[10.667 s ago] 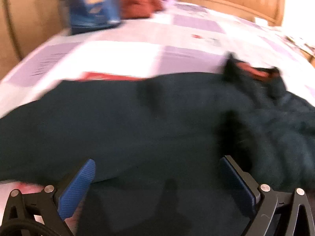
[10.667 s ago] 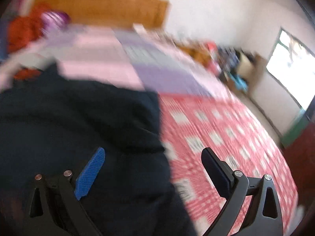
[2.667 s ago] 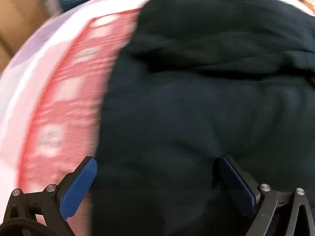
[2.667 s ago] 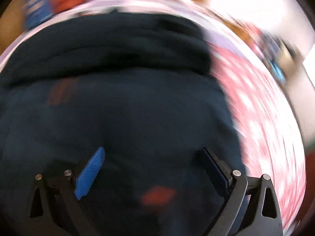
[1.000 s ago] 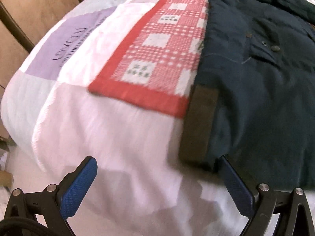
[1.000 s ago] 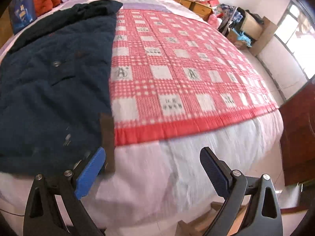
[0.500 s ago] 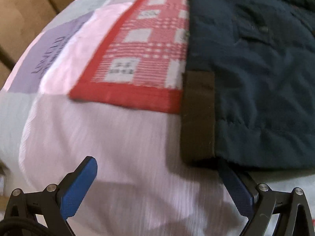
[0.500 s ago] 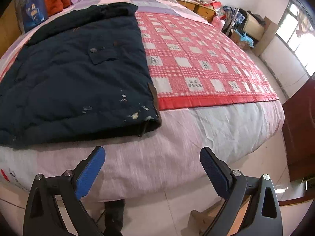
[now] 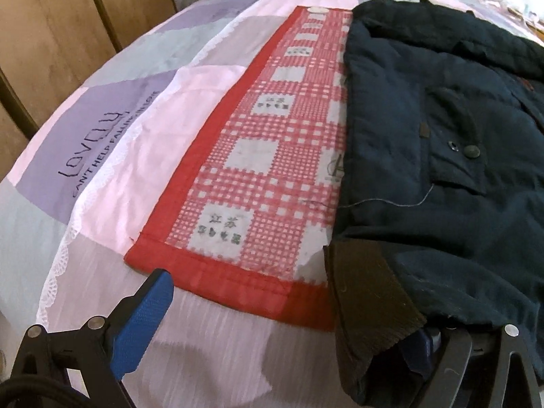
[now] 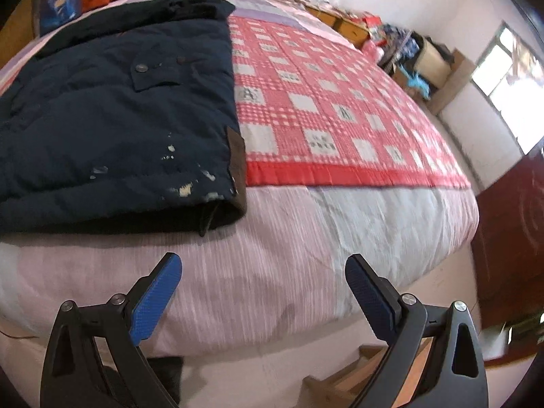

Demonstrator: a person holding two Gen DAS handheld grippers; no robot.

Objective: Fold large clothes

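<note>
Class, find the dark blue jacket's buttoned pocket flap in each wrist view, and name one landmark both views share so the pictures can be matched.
Left wrist view: the pocket flap lies right of centre, on the dark blue jacket.
Right wrist view: the same flap sits upper left.
Shared landmark: the red checked blanket, lying beside the jacket in both views.

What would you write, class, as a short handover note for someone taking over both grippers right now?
Left gripper: open, at the near-left hem corner of the dark jacket, one finger under the brown cuff.
Right gripper: open, holding nothing, short of the bed edge.
Jacket lies spread on the red checked blanket, sleeves apparently folded in.
Left: grip both hem corners, fold towards the collar.
</note>
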